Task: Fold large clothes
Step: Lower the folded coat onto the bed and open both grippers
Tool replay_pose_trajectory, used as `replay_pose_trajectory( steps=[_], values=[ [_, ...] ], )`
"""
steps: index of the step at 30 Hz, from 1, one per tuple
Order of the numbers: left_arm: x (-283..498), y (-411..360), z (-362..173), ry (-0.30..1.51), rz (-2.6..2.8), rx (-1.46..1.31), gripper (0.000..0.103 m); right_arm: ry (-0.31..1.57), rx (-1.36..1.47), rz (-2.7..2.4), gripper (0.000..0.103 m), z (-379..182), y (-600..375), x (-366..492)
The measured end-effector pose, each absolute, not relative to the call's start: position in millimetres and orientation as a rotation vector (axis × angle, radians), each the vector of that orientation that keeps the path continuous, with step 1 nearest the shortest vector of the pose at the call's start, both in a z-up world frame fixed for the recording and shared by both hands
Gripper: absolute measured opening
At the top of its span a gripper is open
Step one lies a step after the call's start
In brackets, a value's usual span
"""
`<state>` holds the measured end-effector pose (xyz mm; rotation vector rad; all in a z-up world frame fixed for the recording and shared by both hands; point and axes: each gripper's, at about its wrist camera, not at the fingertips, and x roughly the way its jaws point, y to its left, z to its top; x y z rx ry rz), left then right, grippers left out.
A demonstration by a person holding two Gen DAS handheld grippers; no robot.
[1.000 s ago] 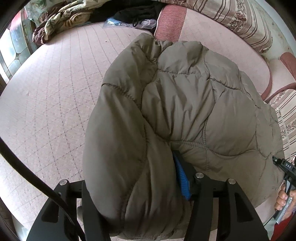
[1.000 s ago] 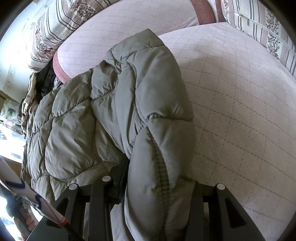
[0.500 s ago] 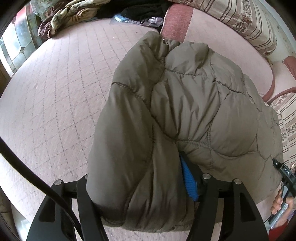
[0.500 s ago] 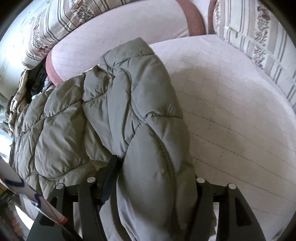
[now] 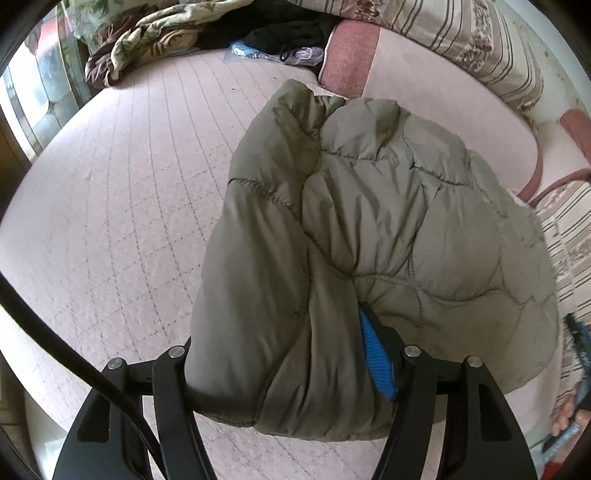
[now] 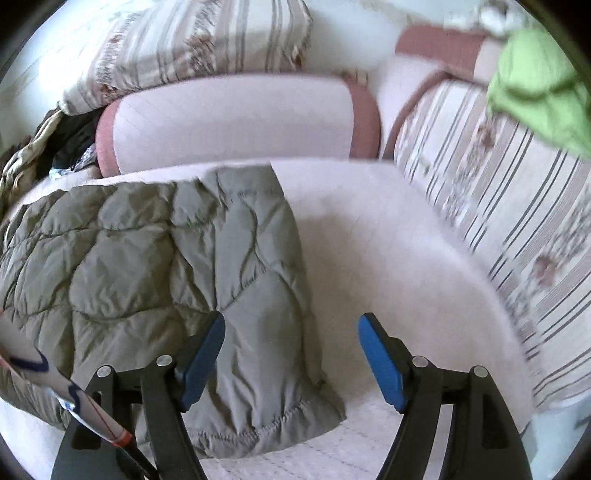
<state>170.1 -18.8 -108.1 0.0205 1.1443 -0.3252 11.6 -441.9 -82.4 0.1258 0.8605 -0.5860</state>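
1. Your one olive quilted puffer jacket [image 5: 369, 229] lies on the pale pink quilted mattress [image 5: 110, 221], already doubled into a thick bundle with a sleeve laid over its top layer. In the right wrist view the same jacket [image 6: 147, 266] rests flat, its cuffed hem edge nearest you.
2. Your left gripper [image 5: 291, 369] is clamped on the near edge of the jacket: padded fabric fills the space between its jaws and hides one blue pad, with only the other showing.
3. Your right gripper [image 6: 291, 365] stands wide apart and holds nothing. One blue pad sits over the jacket's right-hand part and the other over bare mattress; whether the first touches the fabric I cannot tell.
4. Judged from this, you are well along. The main fold looks made and laid down on the right side, while the left side is not released. What seems left is to let that edge down, press out the puffiness, and perhaps fold once more for a compact bundle.
5. Counting outward: one jacket, two grippers, one pink bolster [image 6: 236, 122] beyond the jacket, striped floral cushions [image 6: 498, 206] along the edges, one bright green cloth [image 6: 539, 85] on a cushion at the right, and a rumpled pile of patterned and dark fabrics [image 5: 177, 33] in the far corner.
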Motion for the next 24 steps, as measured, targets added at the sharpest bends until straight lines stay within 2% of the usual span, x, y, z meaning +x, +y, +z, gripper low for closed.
replay_pose_trajectory(
  steps=[16, 24],
  values=[
    [219.5, -43.6, -140.7, 1.048, -0.356, 0.128, 0.086, 0.779, 0.007, -0.186, 0.079, -84.8, -267.0, 38.0],
    [260.5, -50.0, -146.0, 1.046, -0.392, 0.071, 0.092, 0.806, -0.141, -0.208, 0.079, -113.2, -231.4, 57.9]
  ],
)
